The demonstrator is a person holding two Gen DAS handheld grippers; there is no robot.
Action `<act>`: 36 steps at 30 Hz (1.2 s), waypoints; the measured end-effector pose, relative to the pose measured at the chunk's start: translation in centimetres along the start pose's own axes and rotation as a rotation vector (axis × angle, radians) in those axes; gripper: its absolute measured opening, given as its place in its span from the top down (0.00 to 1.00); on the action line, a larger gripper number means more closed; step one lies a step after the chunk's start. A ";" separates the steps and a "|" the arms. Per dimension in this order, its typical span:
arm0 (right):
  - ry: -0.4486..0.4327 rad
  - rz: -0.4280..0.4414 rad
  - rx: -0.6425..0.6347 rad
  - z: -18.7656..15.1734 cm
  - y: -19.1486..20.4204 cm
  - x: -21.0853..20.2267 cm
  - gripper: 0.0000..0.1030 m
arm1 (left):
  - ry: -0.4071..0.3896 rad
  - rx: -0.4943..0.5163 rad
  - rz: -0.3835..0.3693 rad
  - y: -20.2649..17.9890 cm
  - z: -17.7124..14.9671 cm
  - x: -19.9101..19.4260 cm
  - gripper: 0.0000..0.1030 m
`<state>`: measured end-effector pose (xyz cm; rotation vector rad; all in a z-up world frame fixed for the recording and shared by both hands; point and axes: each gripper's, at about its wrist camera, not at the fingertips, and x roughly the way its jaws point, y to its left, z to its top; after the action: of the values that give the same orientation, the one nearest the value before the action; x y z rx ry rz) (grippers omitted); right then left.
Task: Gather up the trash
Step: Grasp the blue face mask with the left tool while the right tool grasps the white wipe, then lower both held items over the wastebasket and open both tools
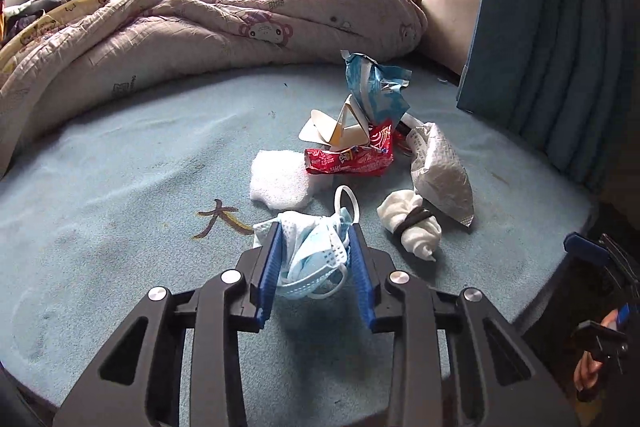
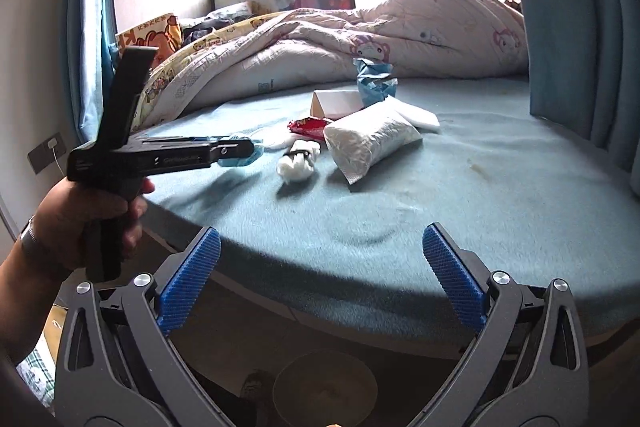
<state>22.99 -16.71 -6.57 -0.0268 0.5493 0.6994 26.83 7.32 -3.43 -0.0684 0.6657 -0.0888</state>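
Left gripper (image 1: 314, 233) closed around a crumpled blue face mask (image 1: 310, 255) on the bed (image 1: 120, 219), near its front edge; blue pads seem to press the bundle from both sides, jaws narrowed but not fully shut. Ear loop (image 1: 347, 201) sticking up past the fingertips, a second loop hanging loose at the near side. Mask not yet clear of the blanket as far as can be told.

Right gripper (image 2: 320, 247) wide open, nothing between the pads, hanging off the front edge of the bed, well apart from the pile.

Rest of the trash further in toward the middle of the bed: white wad (image 1: 280, 179) just beyond the mask, red snack wrapper (image 1: 352, 157), folded card carton (image 1: 340, 131), blue foil packet (image 1: 374, 87) standing behind it, silver-white pouch (image 1: 440, 171), white roll bound with a dark band (image 1: 410, 223) nearest the right side. Quilt (image 1: 200, 23) bunched along the far edge.

Risks from here:
- Grip on soft, layered fabric only; likely to slip out on the lift if the pads hold just an outer fold.
- Loose loops liable to snag on the fuzzy blanket, or on the white wad, dragging it along.
- Mask could unfold and dangle, then drop short of wherever the trash goes; no bin identifiable in either view.
- Right gripper idle and low beside the bed edge; could knock the frame if brought in carelessly.
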 end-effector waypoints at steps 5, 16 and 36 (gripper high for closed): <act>0.079 -0.003 -0.017 3.1 1.6 5.2 0.10 | -0.003 -0.024 -0.003 1.5 -1.2 -1.9 0.70; 0.197 -0.088 -0.003 4.9 3.1 13.8 0.40 | 0.012 -0.048 -0.032 3.9 -2.7 -2.0 0.70; 0.113 -0.035 -0.029 3.3 5.2 3.4 0.74 | -0.027 -0.035 -0.061 1.1 -5.1 -7.8 0.70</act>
<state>23.42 -9.98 -4.57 -0.1031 0.6453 0.6745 17.67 9.02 -2.75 -0.1238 0.6388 -0.1352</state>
